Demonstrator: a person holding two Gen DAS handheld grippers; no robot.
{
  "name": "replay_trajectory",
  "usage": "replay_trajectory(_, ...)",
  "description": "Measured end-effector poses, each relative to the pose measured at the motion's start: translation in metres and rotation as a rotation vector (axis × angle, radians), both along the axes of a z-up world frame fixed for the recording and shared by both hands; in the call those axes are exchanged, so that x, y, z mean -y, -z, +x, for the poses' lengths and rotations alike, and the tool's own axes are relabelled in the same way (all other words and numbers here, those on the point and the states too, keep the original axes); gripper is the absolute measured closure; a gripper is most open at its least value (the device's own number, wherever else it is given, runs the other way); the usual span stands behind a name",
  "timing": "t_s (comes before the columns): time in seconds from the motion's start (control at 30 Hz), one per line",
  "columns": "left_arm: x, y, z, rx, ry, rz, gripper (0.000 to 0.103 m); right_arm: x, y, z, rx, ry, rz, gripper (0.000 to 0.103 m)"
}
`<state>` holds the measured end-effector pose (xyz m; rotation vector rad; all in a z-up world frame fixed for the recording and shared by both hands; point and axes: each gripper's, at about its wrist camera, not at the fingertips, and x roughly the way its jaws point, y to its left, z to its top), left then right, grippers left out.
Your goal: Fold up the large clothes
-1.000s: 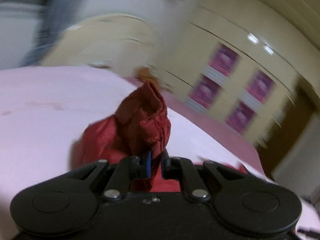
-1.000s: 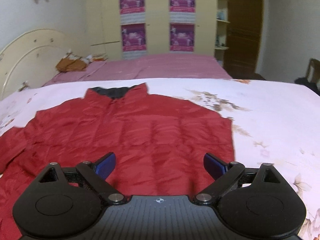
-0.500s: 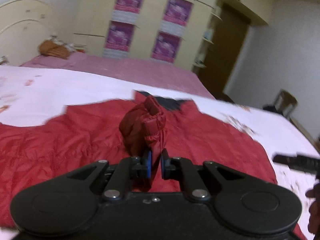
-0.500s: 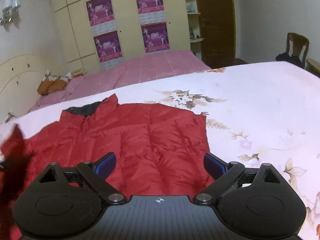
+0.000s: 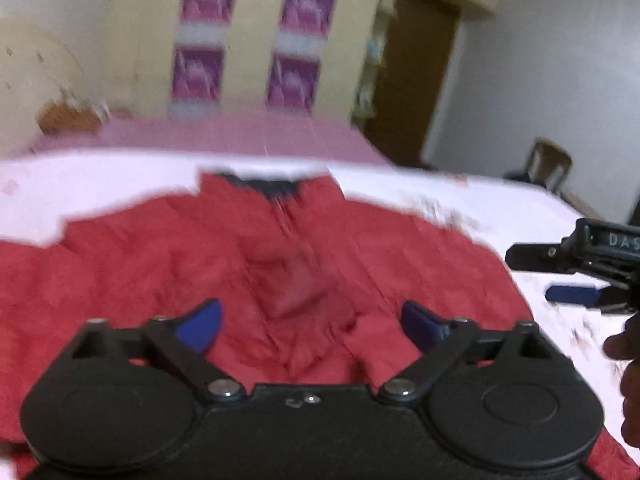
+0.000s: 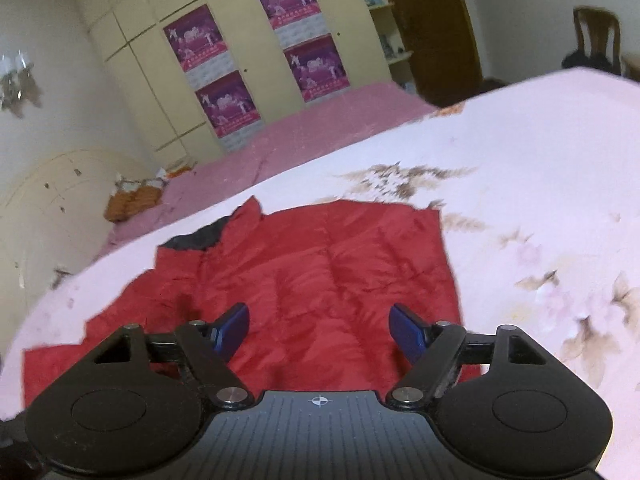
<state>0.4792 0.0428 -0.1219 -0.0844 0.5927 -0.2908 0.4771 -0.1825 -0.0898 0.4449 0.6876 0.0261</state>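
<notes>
A red puffer jacket (image 5: 160, 264) with a dark collar lies spread on the white floral bedsheet (image 5: 100, 184). It also shows in the right wrist view (image 6: 320, 272). A sleeve (image 5: 292, 288) lies folded across the jacket's chest, blurred. My left gripper (image 5: 312, 320) is open and empty just above the jacket's middle. My right gripper (image 6: 320, 330) is open and empty above the jacket's lower right part. The right gripper also shows at the right edge of the left wrist view (image 5: 576, 276).
The floral bedsheet (image 6: 540, 200) stretches to the right of the jacket. A second bed with a pink cover (image 6: 312, 128) stands behind, with an orange bundle (image 6: 132, 200) on it. Wardrobe doors with posters (image 6: 248, 64) and a wooden chair (image 6: 596, 36) stand at the back.
My left gripper has opened and let go of the red sleeve, which now lies on the jacket's chest. The right gripper has tilted and stays open.
</notes>
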Motion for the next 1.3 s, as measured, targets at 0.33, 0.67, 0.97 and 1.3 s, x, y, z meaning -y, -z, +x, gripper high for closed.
replay_trajectory(0.33,-0.152,-0.007,-0.082,-0.012,-0.333,0.073,0.023,-0.053,-0.001,0.012,0.012,-0.159,0.116,0.024)
replay_trajectory(0.67,-0.190,0.034,-0.079,-0.135,-0.395,-0.018,0.025,-0.119,0.030,0.052,-0.086,-0.277,0.126,0.052)
replay_trajectory(0.97,-0.193,0.038,-0.051,-0.120,-0.382,-0.009,0.035,-0.120,-0.003,0.044,0.066,-0.279,0.006,0.088)
replay_trajectory(1.3,-0.176,0.035,-0.039,-0.096,-0.282,0.002,0.048,-0.052,-0.007,0.005,0.062,-0.110,-0.102,0.088)
